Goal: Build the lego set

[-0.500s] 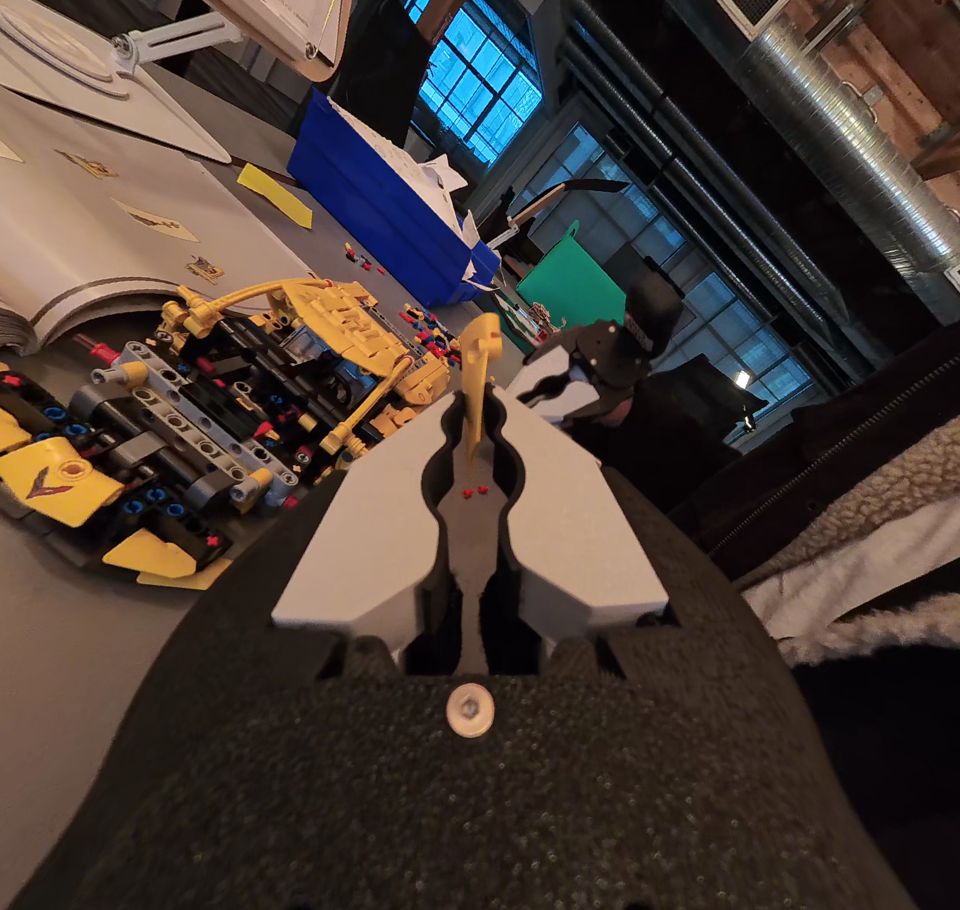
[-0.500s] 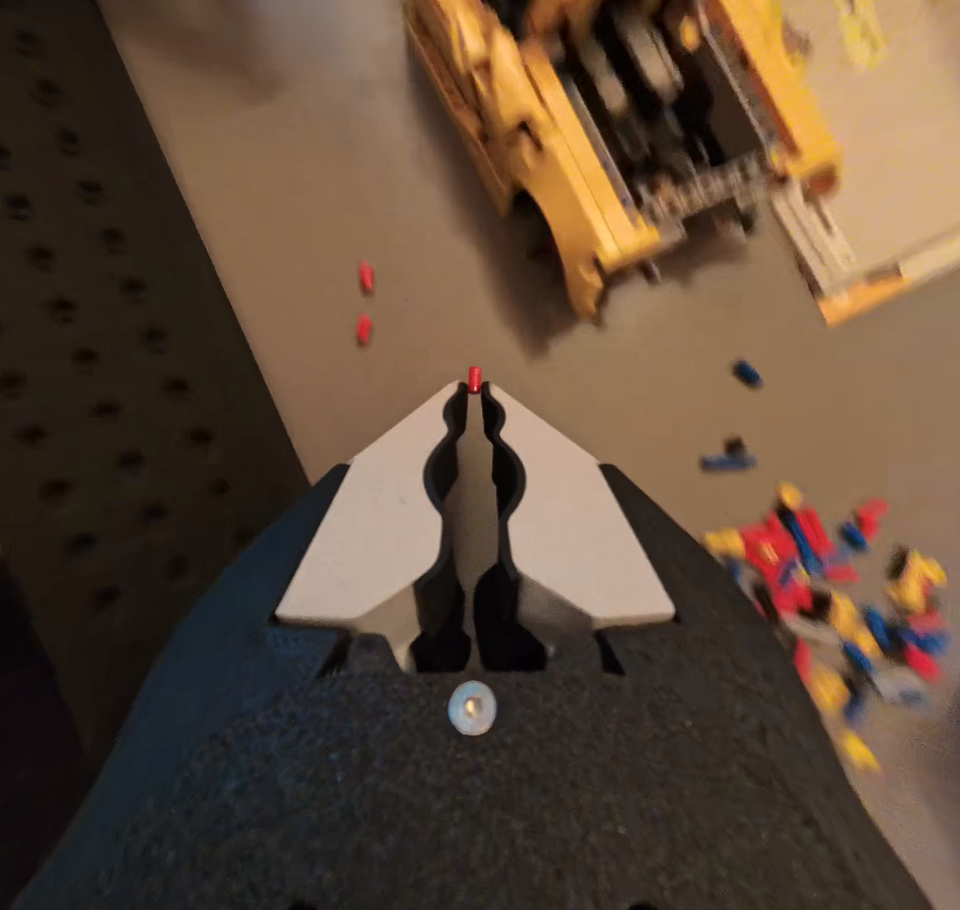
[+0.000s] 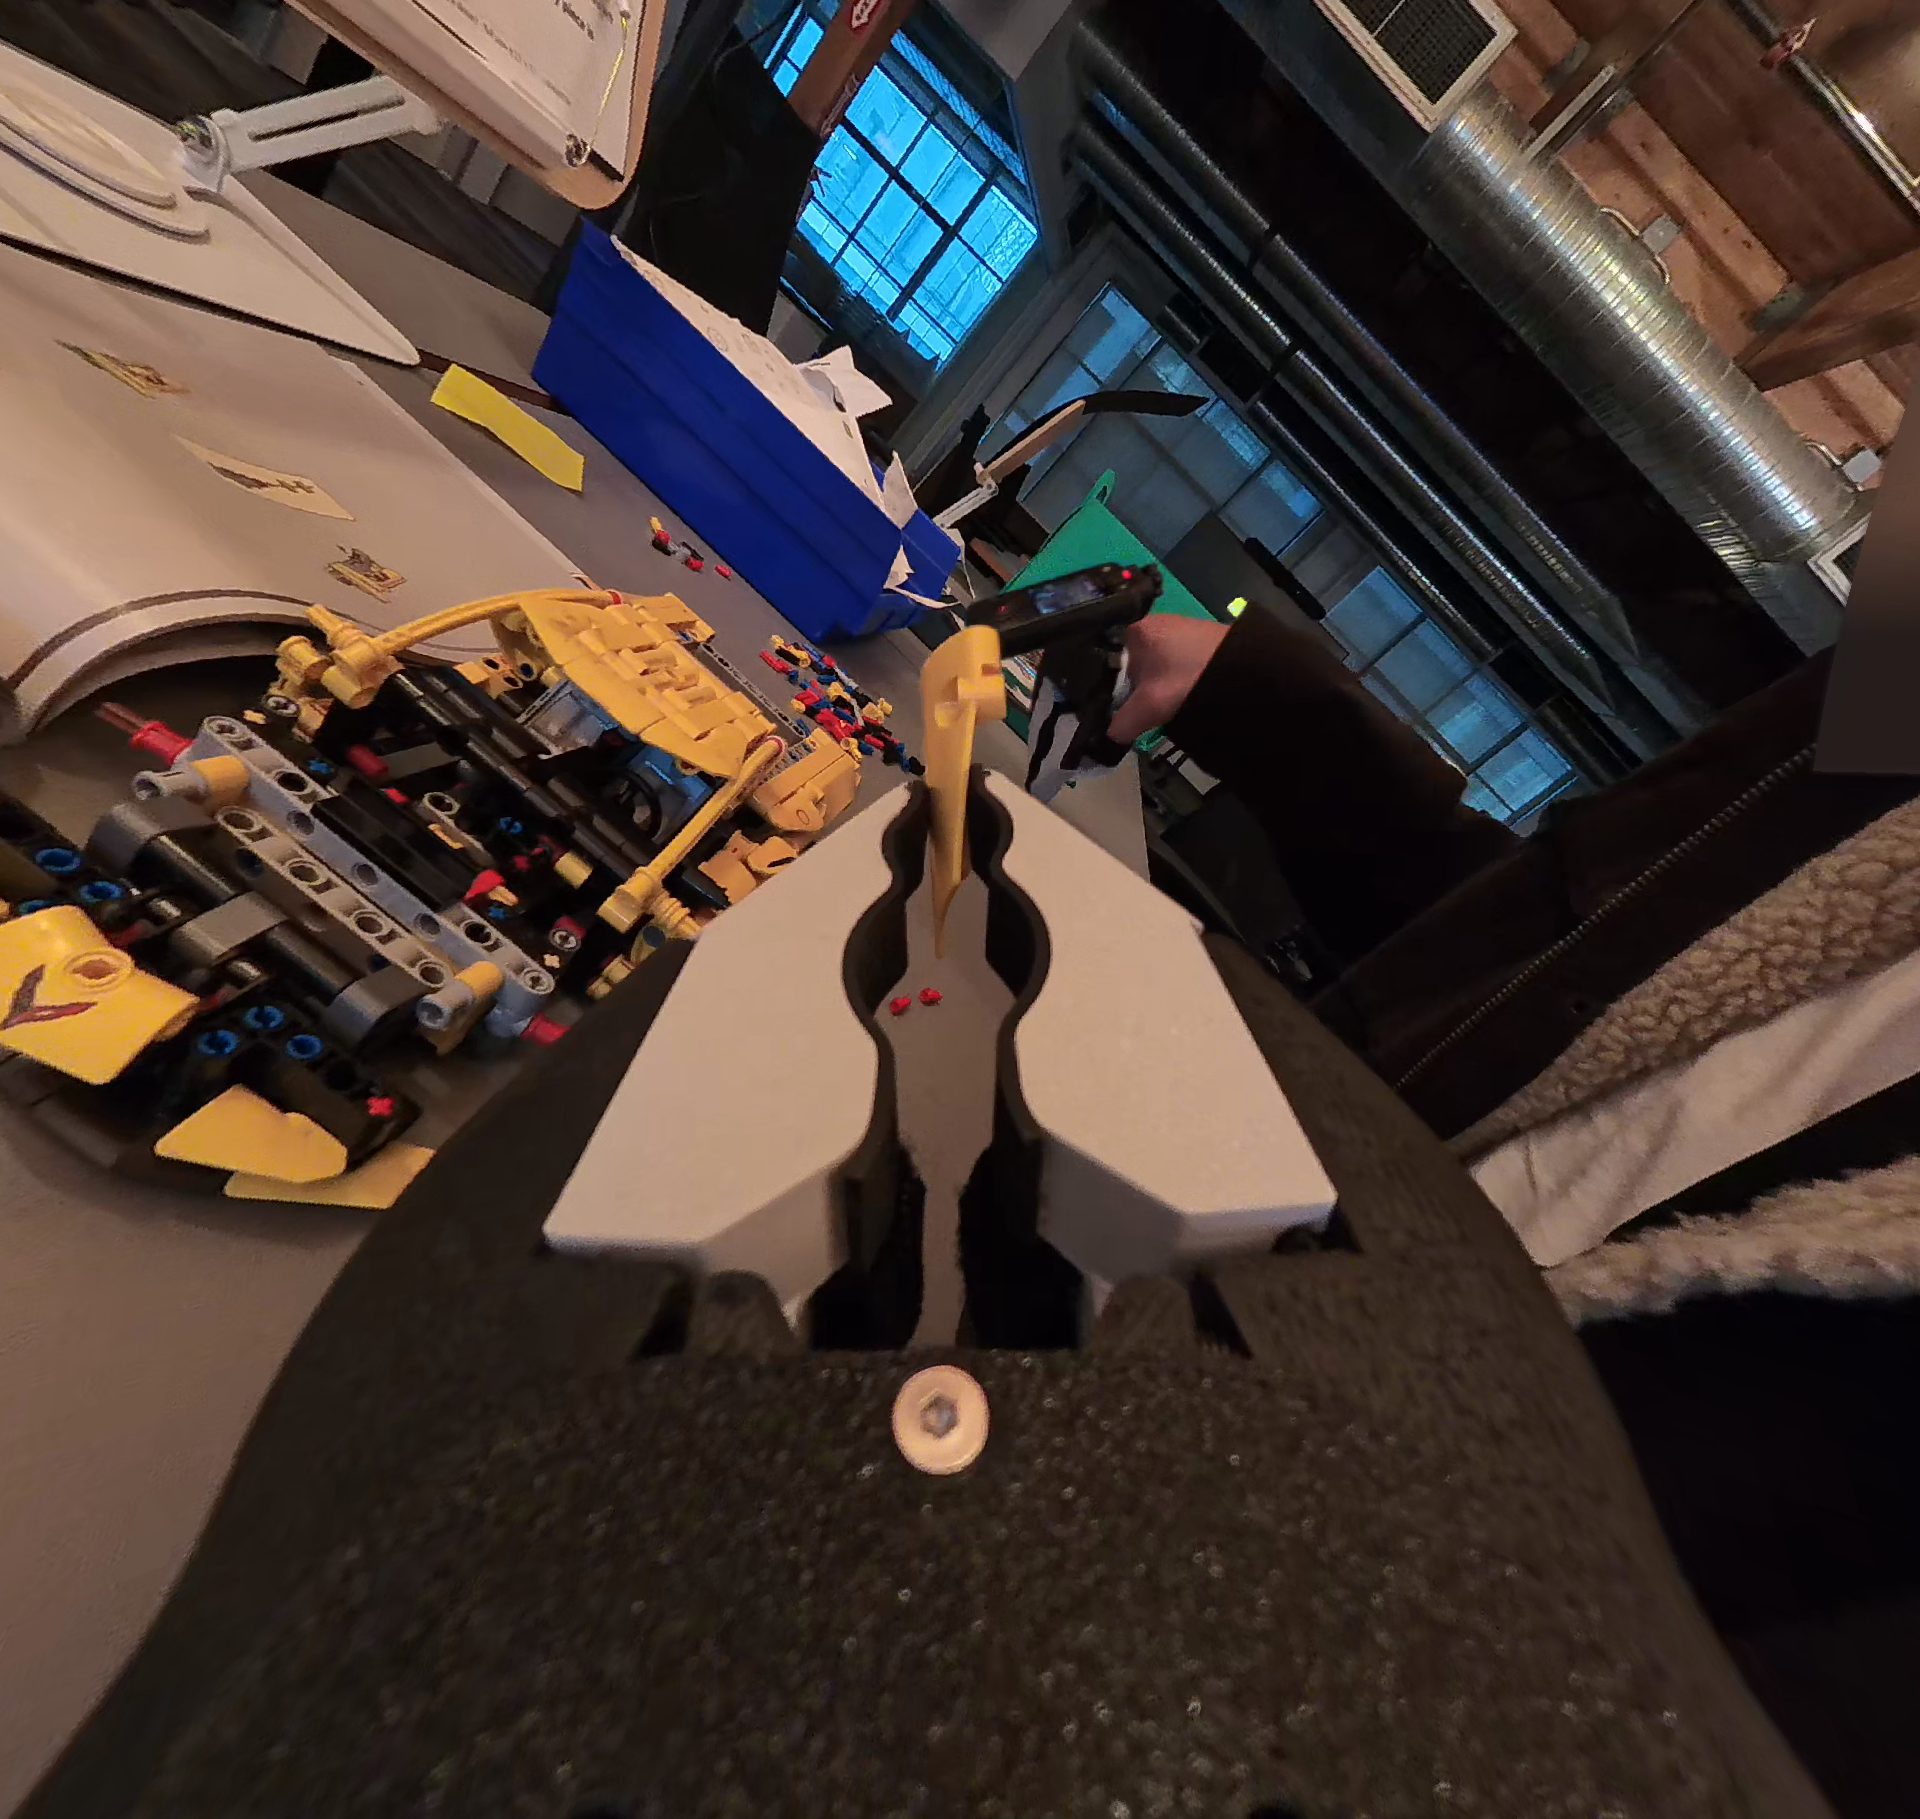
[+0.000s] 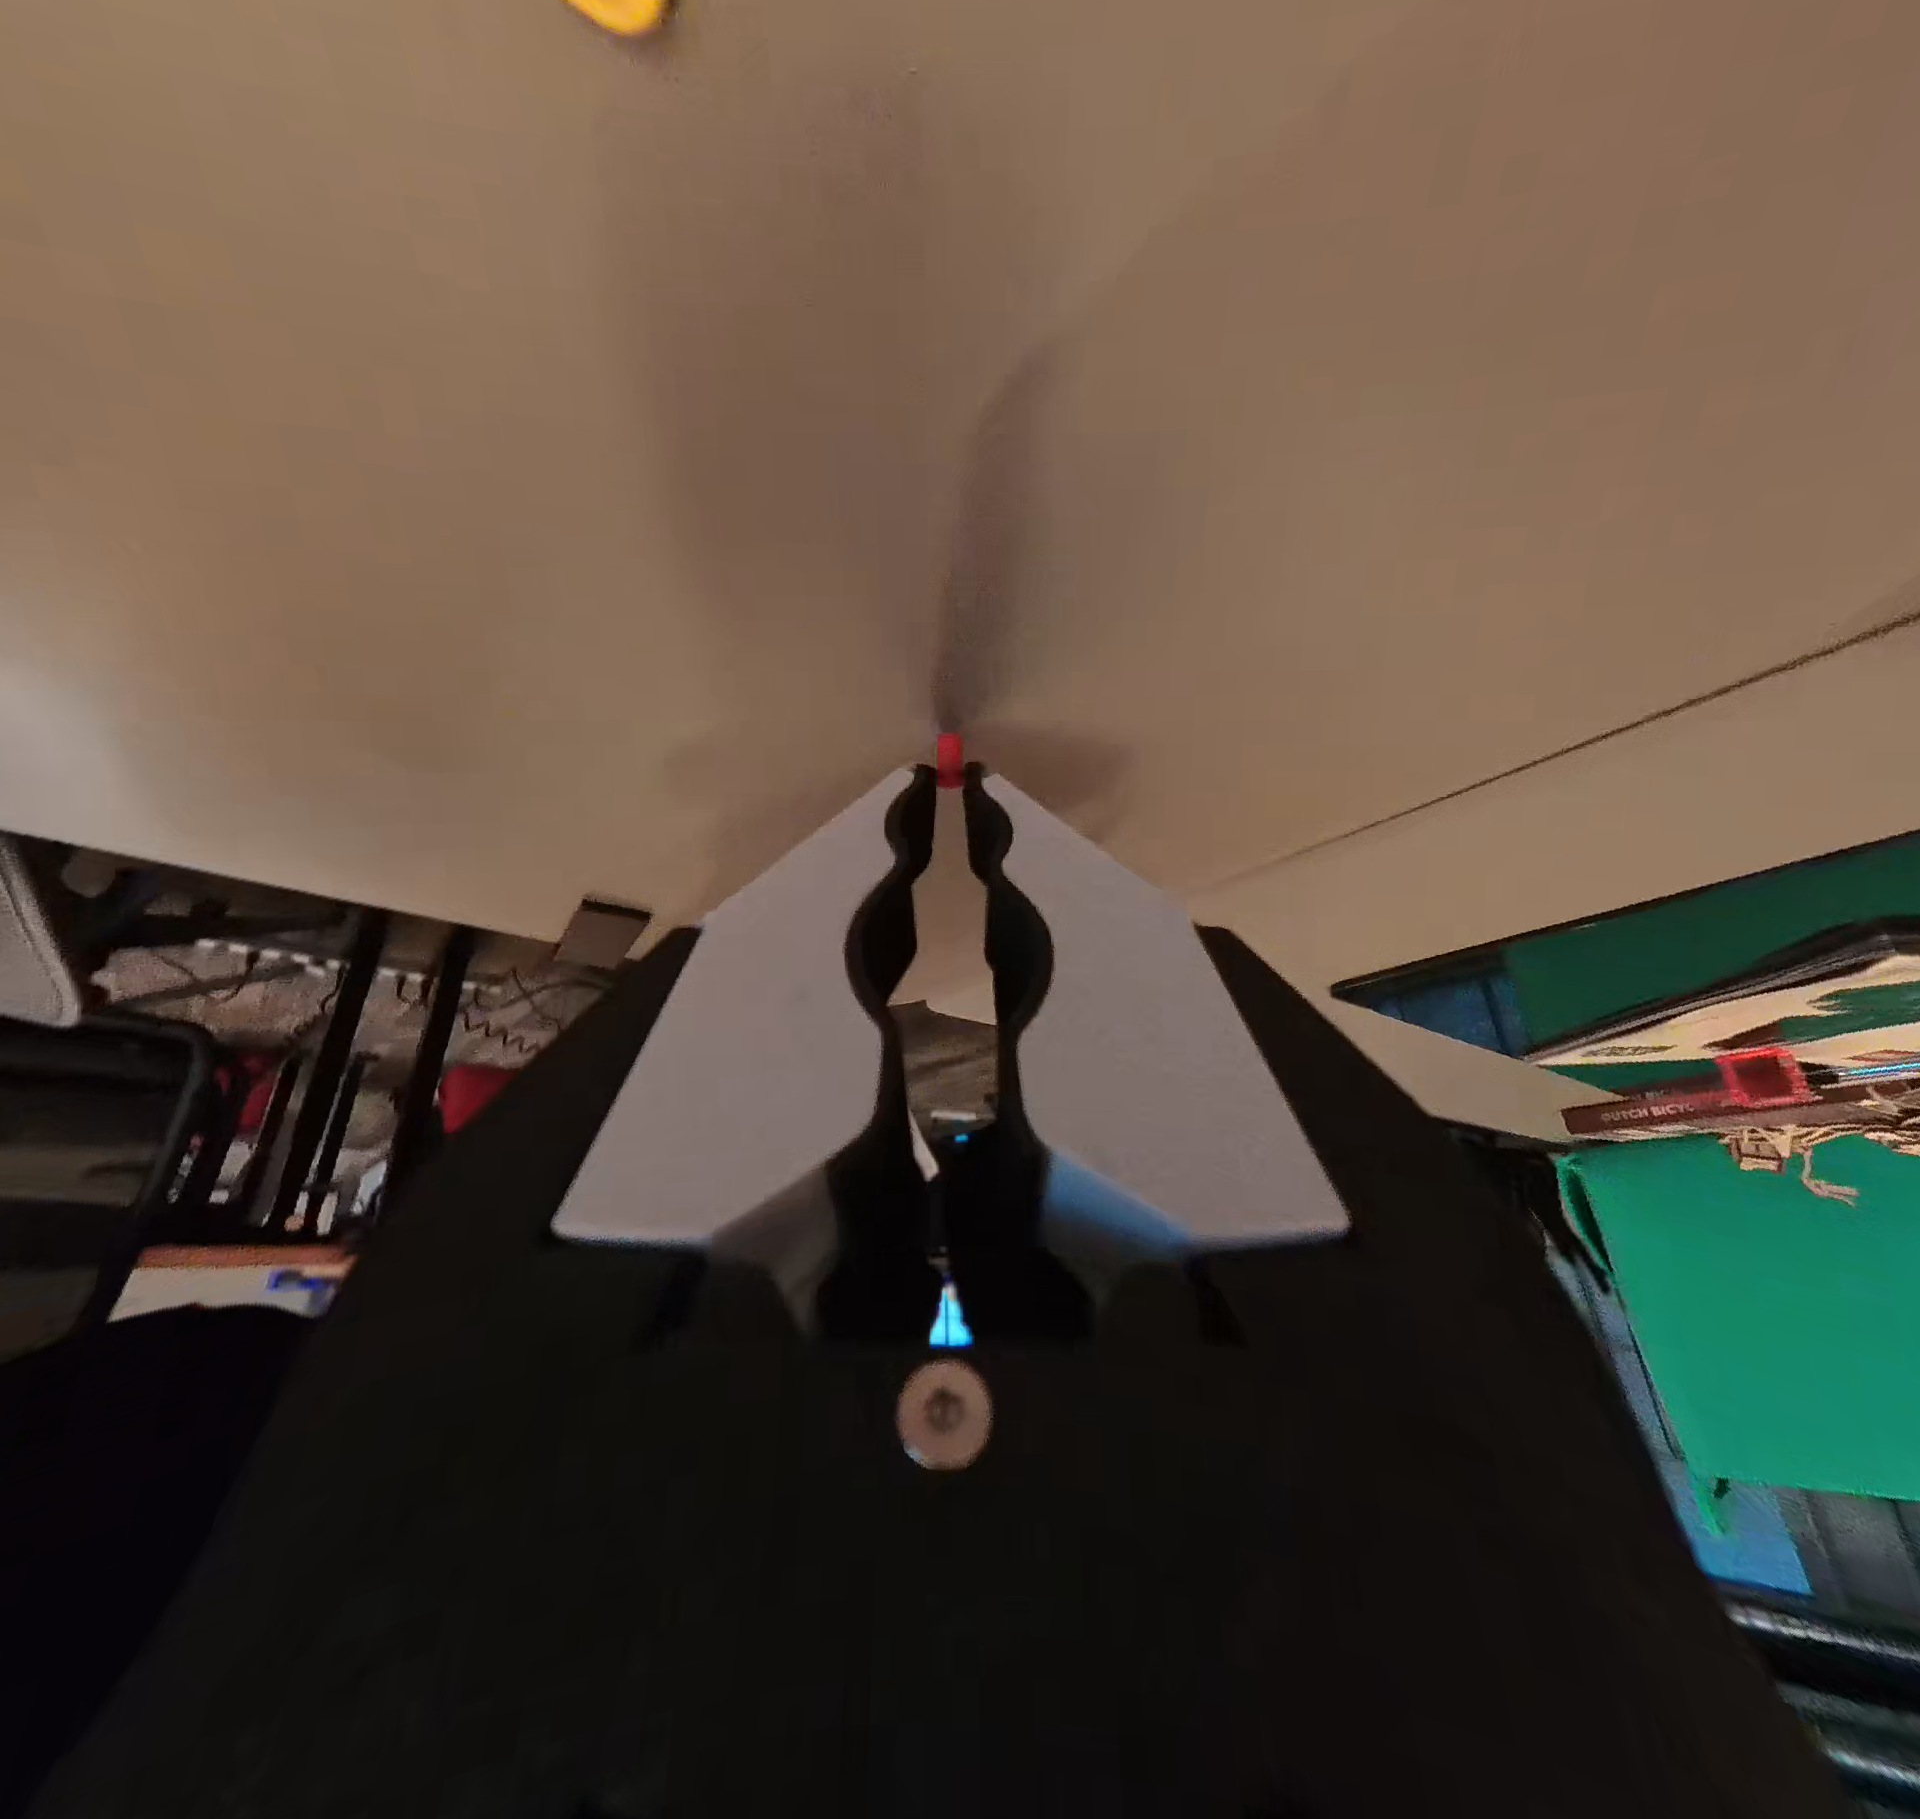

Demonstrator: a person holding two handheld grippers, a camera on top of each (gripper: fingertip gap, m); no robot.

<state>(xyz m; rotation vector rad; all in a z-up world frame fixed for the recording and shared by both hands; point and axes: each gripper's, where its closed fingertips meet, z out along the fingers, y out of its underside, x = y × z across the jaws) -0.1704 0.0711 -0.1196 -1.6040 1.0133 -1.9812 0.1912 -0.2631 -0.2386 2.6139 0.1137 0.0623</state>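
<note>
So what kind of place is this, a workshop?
Probably a converted loft or industrial workspace: brick wall, bare silver air duct overhead, tall gridded windows, and a grey worktable holding a half-built yellow Lego car.

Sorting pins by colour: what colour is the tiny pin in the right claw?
Red: the small red plastic pin, pinched at the right claw tips, clearest in the right wrist view.
</note>
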